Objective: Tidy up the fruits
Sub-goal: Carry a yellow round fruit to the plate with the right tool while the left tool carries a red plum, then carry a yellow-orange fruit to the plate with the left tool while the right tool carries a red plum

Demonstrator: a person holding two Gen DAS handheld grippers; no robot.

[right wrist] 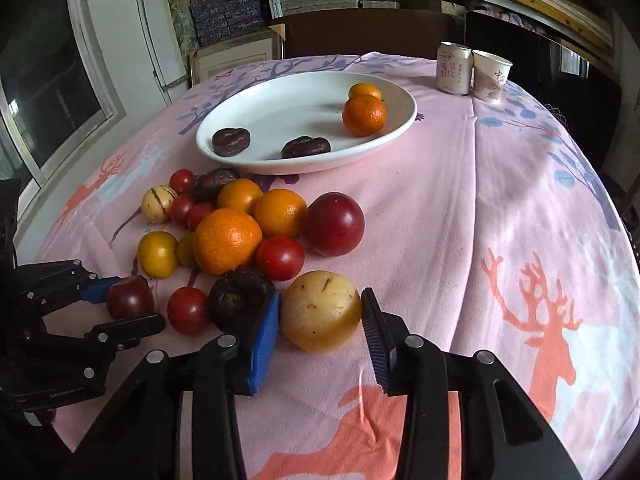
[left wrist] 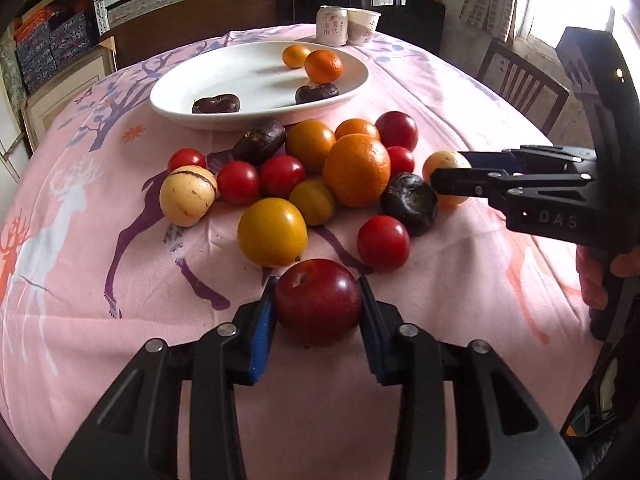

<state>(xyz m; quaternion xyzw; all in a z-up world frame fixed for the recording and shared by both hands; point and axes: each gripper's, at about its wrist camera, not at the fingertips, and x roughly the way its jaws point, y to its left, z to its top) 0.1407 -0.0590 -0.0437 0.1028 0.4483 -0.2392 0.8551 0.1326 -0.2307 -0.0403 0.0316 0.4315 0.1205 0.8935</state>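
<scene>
Pinching a dark red plum [left wrist: 318,302] between blue pads, the left tongs [left wrist: 318,304] sit at the near edge of the fruit pile [left wrist: 320,176]; the right tongs [right wrist: 322,312] bracket a yellow fruit [right wrist: 320,310], contact hard to confirm. Only the right view shows that fruit whole; in the left view tongs partly cover it. Beyond, the white plate [right wrist: 240,152] holds four fruits on the pink surface [right wrist: 460,208].

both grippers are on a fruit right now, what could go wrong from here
1. The right gripper holds the pale yellow fruit with its blue pad against the dark wrinkled fruit; lifting may drag that one along.
2. The left gripper pinches the round red plum, which could slip or bruise.
3. Both loads head for the white plate, so the arms might cross.
</scene>
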